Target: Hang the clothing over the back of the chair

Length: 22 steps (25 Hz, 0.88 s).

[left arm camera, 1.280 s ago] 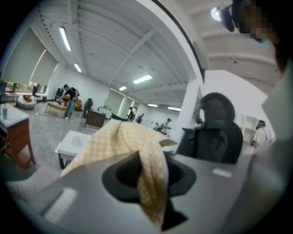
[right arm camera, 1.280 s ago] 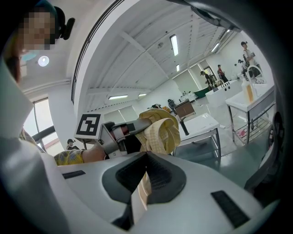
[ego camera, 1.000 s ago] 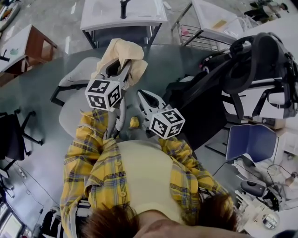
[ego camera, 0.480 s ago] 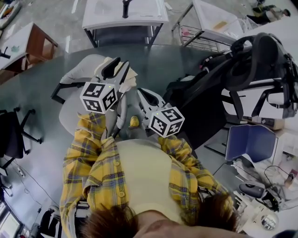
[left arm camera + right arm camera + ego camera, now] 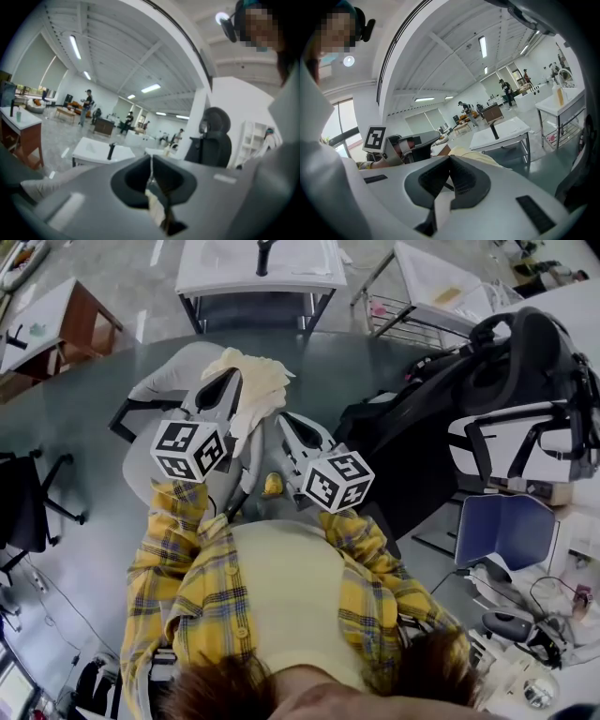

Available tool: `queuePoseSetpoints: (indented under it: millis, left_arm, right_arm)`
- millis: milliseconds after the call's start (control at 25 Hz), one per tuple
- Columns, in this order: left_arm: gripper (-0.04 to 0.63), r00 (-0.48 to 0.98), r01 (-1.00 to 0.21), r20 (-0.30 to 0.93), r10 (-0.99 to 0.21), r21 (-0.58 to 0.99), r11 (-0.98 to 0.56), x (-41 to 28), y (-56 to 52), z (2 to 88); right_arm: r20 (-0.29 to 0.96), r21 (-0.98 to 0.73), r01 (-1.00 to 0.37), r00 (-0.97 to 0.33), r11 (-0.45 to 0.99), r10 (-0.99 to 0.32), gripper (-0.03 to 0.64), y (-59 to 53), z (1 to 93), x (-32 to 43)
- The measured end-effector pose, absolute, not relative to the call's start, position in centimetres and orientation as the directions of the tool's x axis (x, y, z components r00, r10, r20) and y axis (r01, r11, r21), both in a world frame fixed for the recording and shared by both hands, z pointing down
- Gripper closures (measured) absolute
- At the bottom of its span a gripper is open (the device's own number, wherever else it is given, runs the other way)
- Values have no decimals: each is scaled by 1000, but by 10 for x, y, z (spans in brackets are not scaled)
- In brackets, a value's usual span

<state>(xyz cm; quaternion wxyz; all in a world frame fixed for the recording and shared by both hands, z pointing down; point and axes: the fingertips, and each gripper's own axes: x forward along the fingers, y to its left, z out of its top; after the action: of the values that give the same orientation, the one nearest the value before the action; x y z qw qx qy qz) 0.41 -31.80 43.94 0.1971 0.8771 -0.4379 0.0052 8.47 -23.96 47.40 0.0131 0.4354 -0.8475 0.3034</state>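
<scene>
A cream piece of clothing (image 5: pixel 251 382) lies bunched over the top of the pale grey chair (image 5: pixel 169 376); its edge also shows in the right gripper view (image 5: pixel 474 157). My left gripper (image 5: pixel 231 377) hovers beside the cloth, near its left edge. Its jaws are closing and, in the left gripper view (image 5: pixel 151 161), meet with nothing between the tips. My right gripper (image 5: pixel 284 418) sits lower and right of the cloth, apart from it. In its own view (image 5: pixel 450 159) it is shut and empty, with the left gripper (image 5: pixel 410 143) visible beyond.
A white table (image 5: pixel 258 263) stands behind the chair and a brown desk (image 5: pixel 66 315) at far left. A large black headrest chair (image 5: pixel 506 352) fills the right, with a blue chair (image 5: pixel 506 526) below it. A black chair (image 5: pixel 23 512) stands left. A small yellow object (image 5: pixel 272 486) lies on the floor.
The left gripper opened and let go of the clothing, drew back toward the person, and its jaws came together. The cloth settled onto the chair. The right gripper stayed put.
</scene>
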Motion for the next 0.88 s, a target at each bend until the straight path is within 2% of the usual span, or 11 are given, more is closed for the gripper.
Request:
queuePoseSetpoints:
  millis: [880]
  left_arm:
    - [591,535,-816,196,-822,372,-443,-64,-254,436]
  right_arm:
    - [260,-485,-736,-637,472,-726,603,-233,461,58]
